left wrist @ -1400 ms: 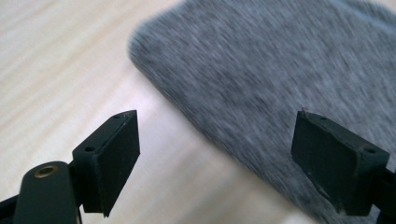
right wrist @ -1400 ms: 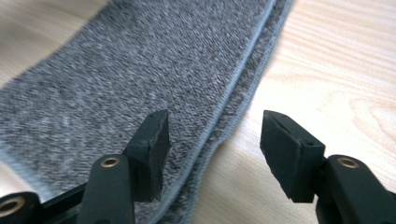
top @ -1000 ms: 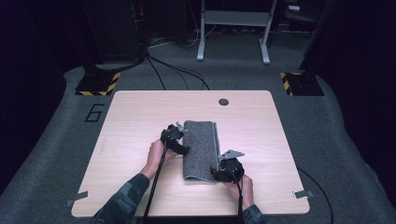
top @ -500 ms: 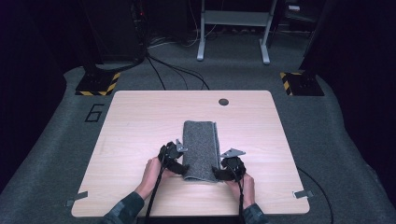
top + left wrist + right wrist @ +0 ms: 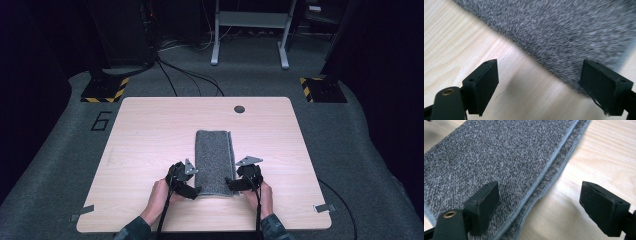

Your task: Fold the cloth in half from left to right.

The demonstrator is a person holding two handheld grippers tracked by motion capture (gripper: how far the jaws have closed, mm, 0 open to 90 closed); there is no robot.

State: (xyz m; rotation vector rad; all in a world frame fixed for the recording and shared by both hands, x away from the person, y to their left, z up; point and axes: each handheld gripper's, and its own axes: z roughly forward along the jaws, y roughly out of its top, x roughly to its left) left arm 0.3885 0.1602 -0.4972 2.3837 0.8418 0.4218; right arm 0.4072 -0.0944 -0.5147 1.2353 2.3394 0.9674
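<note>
A grey towel [image 5: 215,160], folded into a long strip, lies on the wooden table [image 5: 145,135] and runs away from me. My left gripper [image 5: 195,190] is at its near left corner. In the left gripper view, this gripper [image 5: 544,85] is open over bare wood, with the towel [image 5: 564,30] edge just ahead. My right gripper [image 5: 231,185] is at the near right corner. Its jaws have just been opening, and in the right gripper view the gripper [image 5: 546,207] stands wide, the towel's [image 5: 499,157] hemmed layered edge lying loose between the jaws.
A dark round grommet [image 5: 239,109] sits in the table's far edge. On the grey floor beyond are two stands with yellow-black bases [image 5: 105,90], cables and a white frame [image 5: 250,30]. Bare wood lies on both sides of the towel.
My left gripper slid along the towel's left side toward me, from its middle to the near left corner. The right hand stayed at the near right corner.
</note>
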